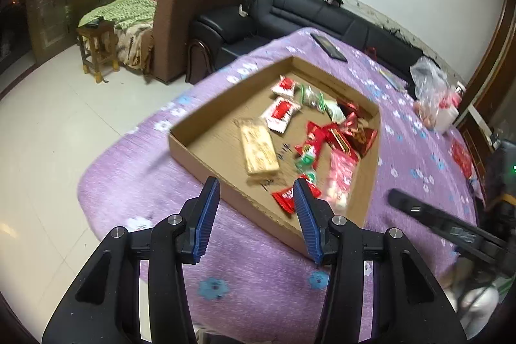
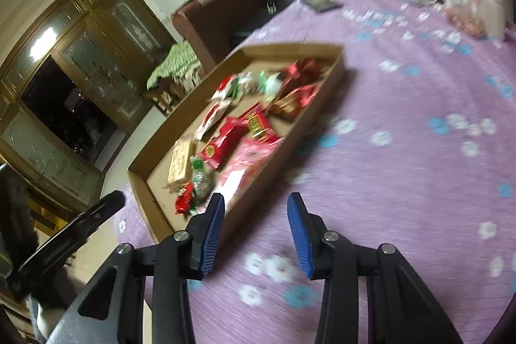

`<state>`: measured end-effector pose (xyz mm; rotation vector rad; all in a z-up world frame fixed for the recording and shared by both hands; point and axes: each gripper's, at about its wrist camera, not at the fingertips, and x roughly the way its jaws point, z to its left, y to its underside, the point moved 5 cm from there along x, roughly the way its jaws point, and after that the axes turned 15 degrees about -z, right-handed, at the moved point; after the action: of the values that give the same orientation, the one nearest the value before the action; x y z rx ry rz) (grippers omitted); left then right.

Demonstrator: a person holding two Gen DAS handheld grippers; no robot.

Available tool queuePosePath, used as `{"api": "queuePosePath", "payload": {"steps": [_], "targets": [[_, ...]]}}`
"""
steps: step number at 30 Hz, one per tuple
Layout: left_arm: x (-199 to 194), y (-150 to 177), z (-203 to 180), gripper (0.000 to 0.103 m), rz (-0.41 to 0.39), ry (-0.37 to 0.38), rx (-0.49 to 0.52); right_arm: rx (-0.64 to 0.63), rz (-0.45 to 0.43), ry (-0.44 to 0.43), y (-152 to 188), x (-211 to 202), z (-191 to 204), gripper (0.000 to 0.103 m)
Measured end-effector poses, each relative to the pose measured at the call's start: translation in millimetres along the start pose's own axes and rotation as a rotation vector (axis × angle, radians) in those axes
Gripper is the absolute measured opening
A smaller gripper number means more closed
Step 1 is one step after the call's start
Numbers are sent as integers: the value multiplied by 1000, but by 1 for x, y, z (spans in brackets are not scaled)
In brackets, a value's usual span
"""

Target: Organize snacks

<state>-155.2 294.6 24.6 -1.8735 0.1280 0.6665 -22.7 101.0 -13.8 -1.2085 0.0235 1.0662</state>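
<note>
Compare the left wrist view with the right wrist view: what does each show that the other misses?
Left wrist only: the wooden stool on the tiled floor and the left gripper's open, empty jaws.

Right wrist only: the glass-paned wooden doors and the right gripper's open, empty jaws.

Both: the cardboard tray of snack packets, the purple flowered cloth, the black sofa, the clear plastic bag, and the tan wafer packet.

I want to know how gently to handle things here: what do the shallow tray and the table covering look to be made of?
The tray looks like plain corrugated cardboard: matte brown, raw cut edges, thin folded walls. The table covering seems to be woven fabric, matte purple with printed white and blue flowers; faint thread lines show, though motion blur leaves the weave unclear.
</note>
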Motion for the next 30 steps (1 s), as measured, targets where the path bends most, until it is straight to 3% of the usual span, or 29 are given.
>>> {"api": "queuePosePath", "payload": {"steps": [6,9,15,25,27,30], "targets": [[-2,-3,1,47,-22,34,15,-50,77,44,15,38,25,43],[3,0,2,47,-8,51,8,-109,94,93,16,41,25,30],[13,3,7,47,19,63,-15,-62,97,146,9,30,0,21],[14,0,-5,47,19,90,19,-11,103,181,13,1,-29,21],[14,0,-11,47,13,86,39,1,90,187,12,-4,-38,23],[11,0,-22,47,-17,58,92,22,21,128,7,-18,-44,23]]}}
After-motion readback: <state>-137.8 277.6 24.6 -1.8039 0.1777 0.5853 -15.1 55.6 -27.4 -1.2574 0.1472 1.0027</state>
